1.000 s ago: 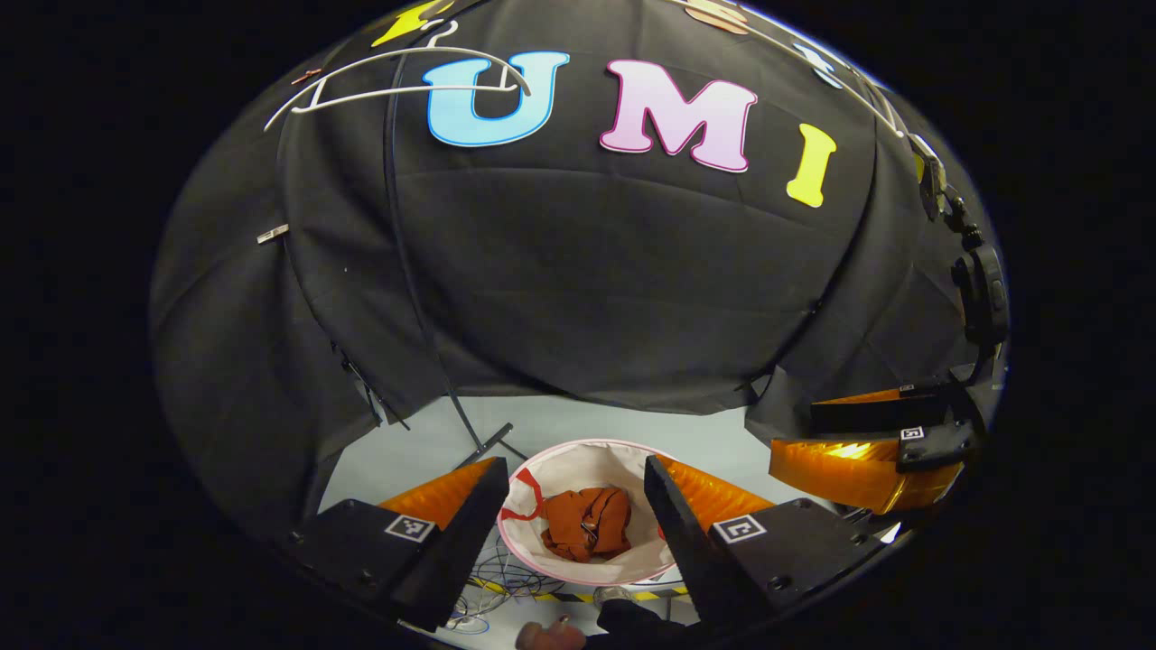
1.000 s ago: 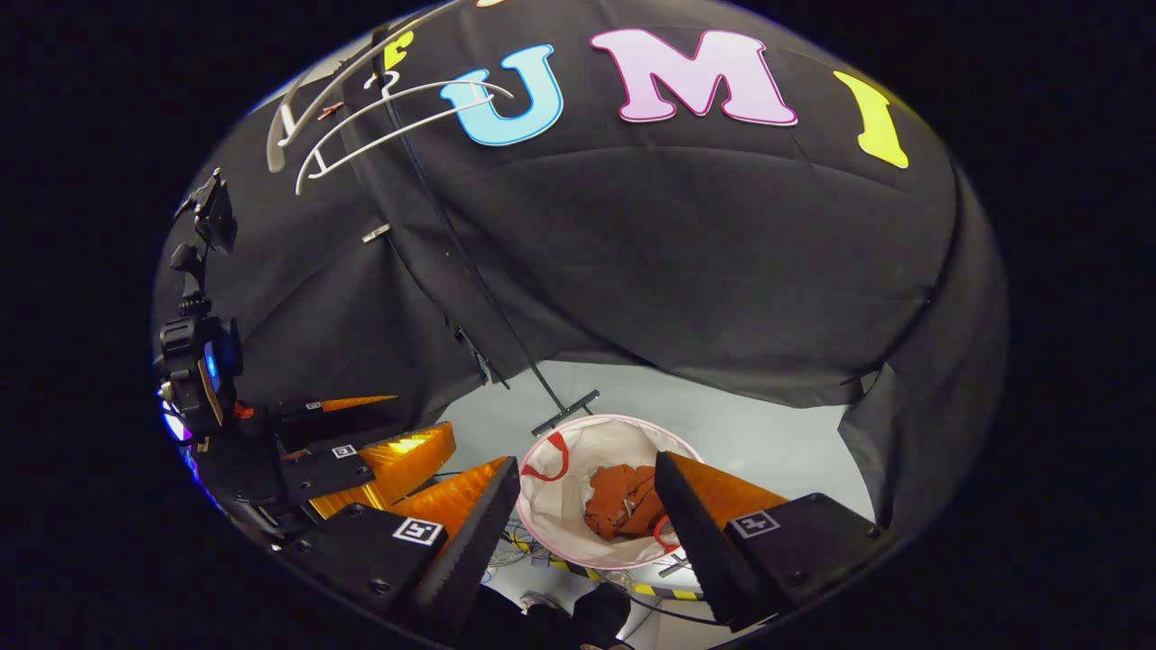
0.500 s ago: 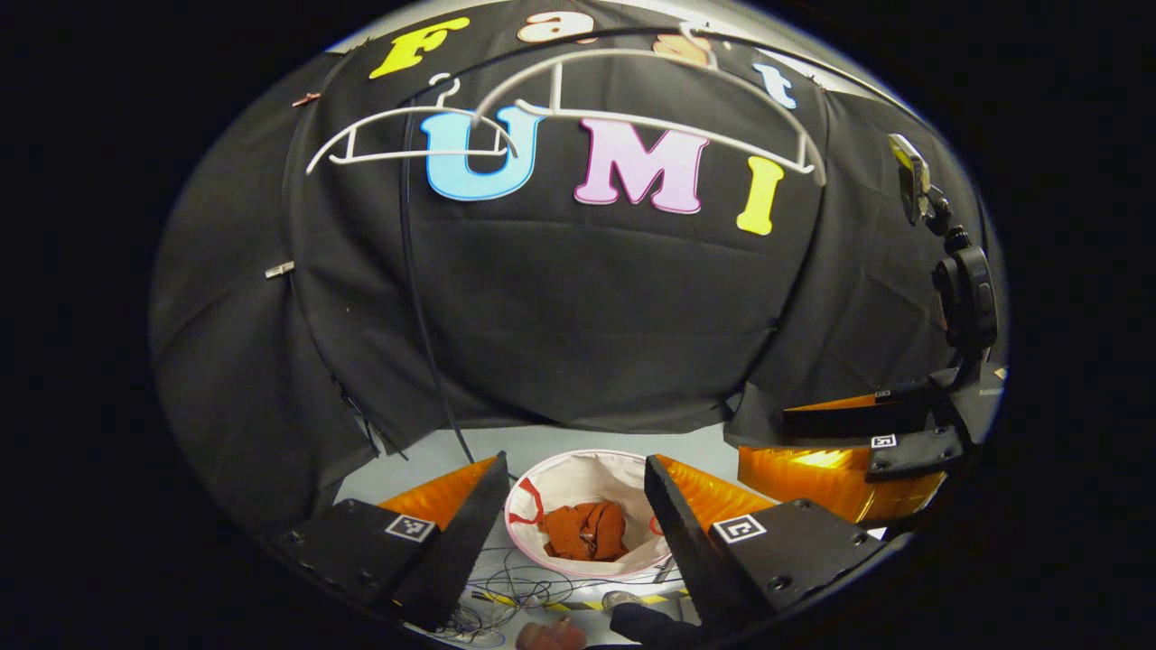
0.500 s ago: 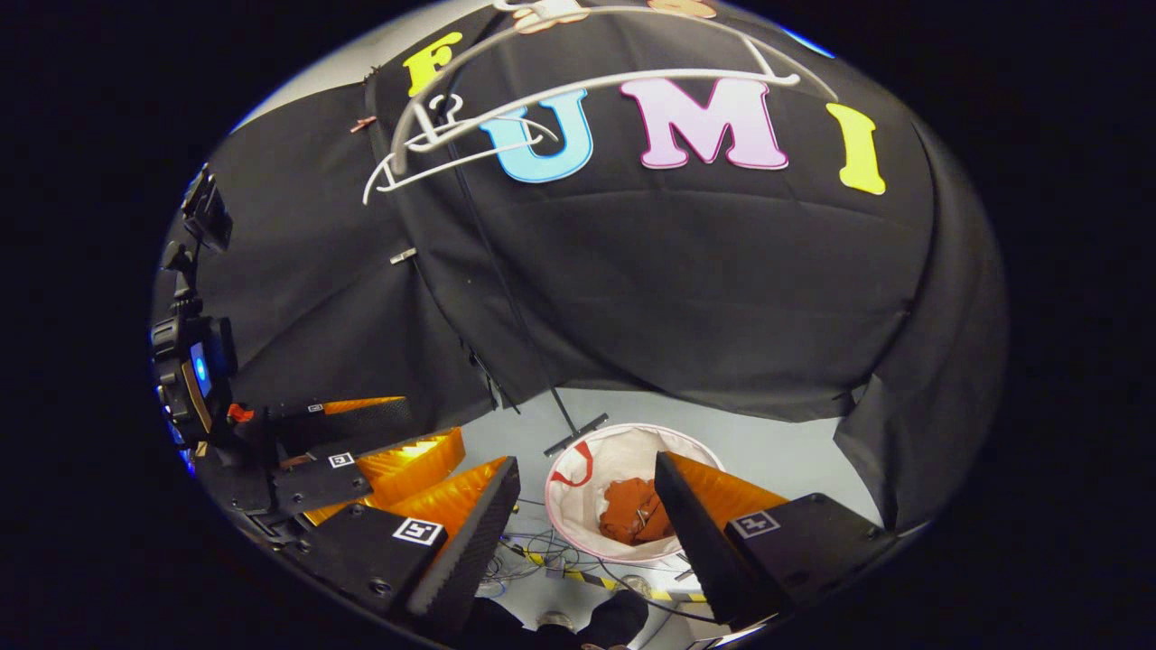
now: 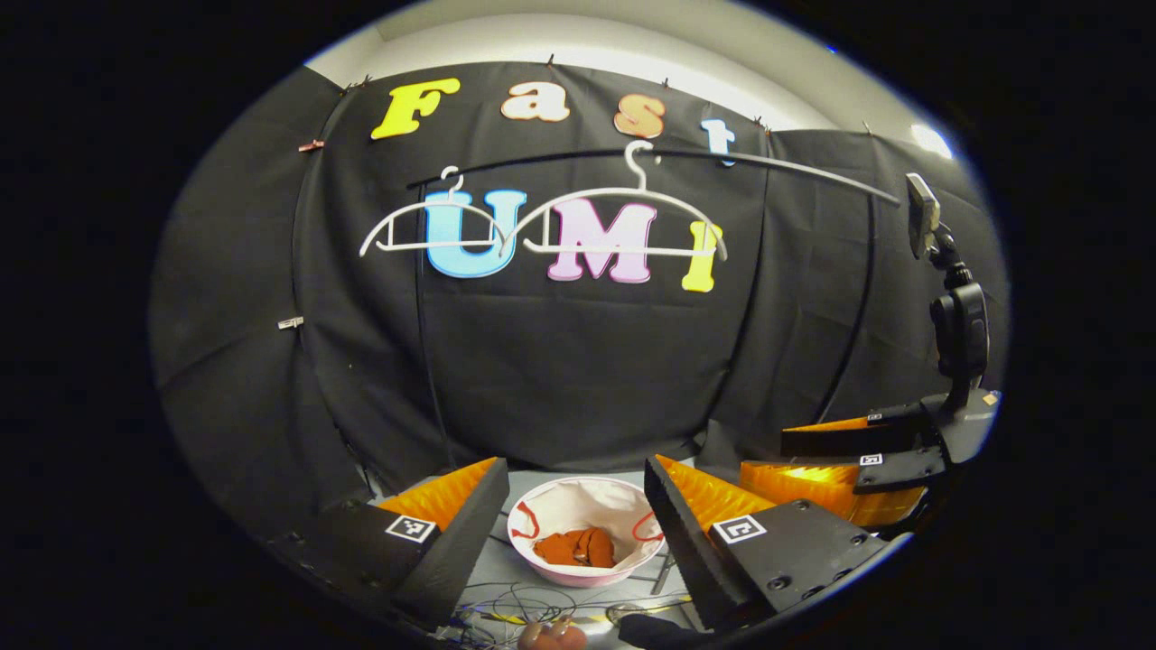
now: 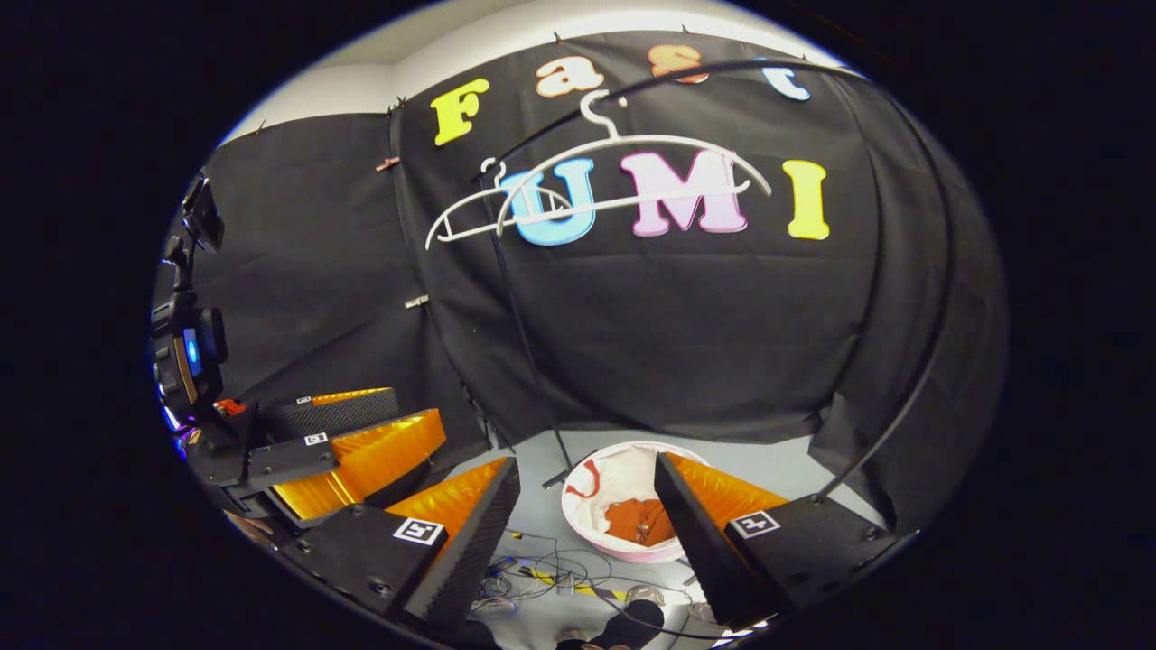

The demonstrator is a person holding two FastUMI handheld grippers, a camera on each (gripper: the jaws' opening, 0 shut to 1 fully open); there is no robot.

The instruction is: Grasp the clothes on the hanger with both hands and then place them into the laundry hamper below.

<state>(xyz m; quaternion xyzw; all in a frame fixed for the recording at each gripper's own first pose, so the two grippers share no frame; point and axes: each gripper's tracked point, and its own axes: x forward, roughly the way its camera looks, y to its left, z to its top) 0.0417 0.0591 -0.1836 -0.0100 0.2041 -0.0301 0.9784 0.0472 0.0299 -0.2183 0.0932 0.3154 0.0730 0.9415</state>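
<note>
Down at 6 o'clock in the left gripper view, the crumpled rust-orange clothes lie inside the round white fabric laundry hamper. Left gripper and right gripper are both spread, holding nothing. Two bare white plastic hangers hang at 12 o'clock.

A recording booth, not a home: black cloth walls pinned up, bare hangers on a rail, loose cables across the floor.
</note>
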